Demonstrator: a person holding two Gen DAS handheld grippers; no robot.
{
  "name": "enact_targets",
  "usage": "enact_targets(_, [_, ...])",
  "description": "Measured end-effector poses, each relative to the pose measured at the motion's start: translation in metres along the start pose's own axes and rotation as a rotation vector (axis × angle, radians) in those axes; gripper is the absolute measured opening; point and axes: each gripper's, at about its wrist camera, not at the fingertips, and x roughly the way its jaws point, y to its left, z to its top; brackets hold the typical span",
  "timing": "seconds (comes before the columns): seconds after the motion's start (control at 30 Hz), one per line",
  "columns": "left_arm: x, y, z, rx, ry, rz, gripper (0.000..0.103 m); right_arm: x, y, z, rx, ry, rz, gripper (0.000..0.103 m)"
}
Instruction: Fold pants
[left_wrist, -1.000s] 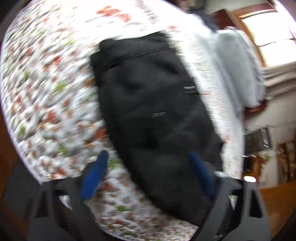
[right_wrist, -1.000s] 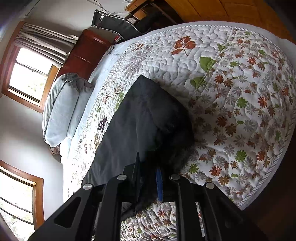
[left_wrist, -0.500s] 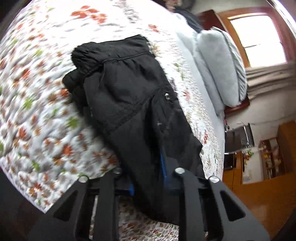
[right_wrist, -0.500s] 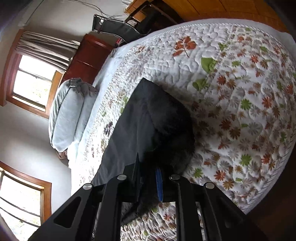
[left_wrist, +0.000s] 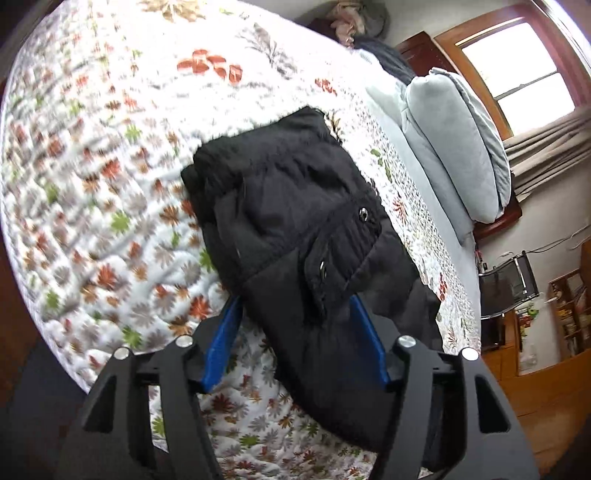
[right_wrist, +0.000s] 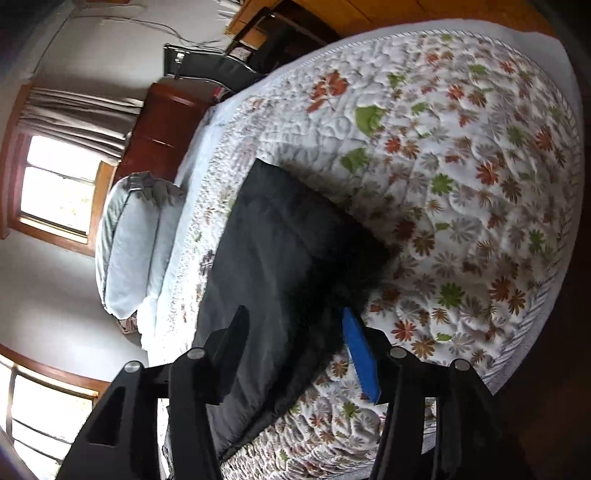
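The black pants (left_wrist: 295, 229) lie on the flowered quilt (left_wrist: 92, 192) of the bed, already doubled over at least once: in the left wrist view a thicker upper layer with two snap buttons sits on a flatter lower layer that runs toward 5 o'clock. Judging by that, the fold is partly made, perhaps past halfway. What seems left is to square up the edges, flatten the bundle and possibly fold it once more.

The left claw (left_wrist: 295, 325) is spread wide, its blue fingers (left_wrist: 221, 343) standing on either side of the cloth at 6 o'clock and pinching nothing. The right claw (right_wrist: 295, 332) is likewise spread, with cloth lying between its fingers but not gripped.

The left view shows the snaps, the seams and the bunched waistband end at 10 o'clock, none of which shows from the right. The right wrist view shows the smoother grey-black face of the pants (right_wrist: 266, 258), their straight far edge at 12 o'clock and the quilt's corded border at 4 o'clock. Both show the pale pillow (right_wrist: 129, 251) by the window.
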Motion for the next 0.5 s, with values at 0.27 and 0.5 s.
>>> enact_targets(0.27, [-0.003, 0.011, -0.004, -0.018, 0.024, 0.005, 0.066, 0.028, -0.003, -0.008, 0.053, 0.052, 0.029, 0.046])
enact_targets(0.5, [0.004, 0.006, -0.007, 0.001, 0.03, 0.021, 0.072, 0.028, 0.008, -0.006, 0.018, 0.026, 0.058, 0.01])
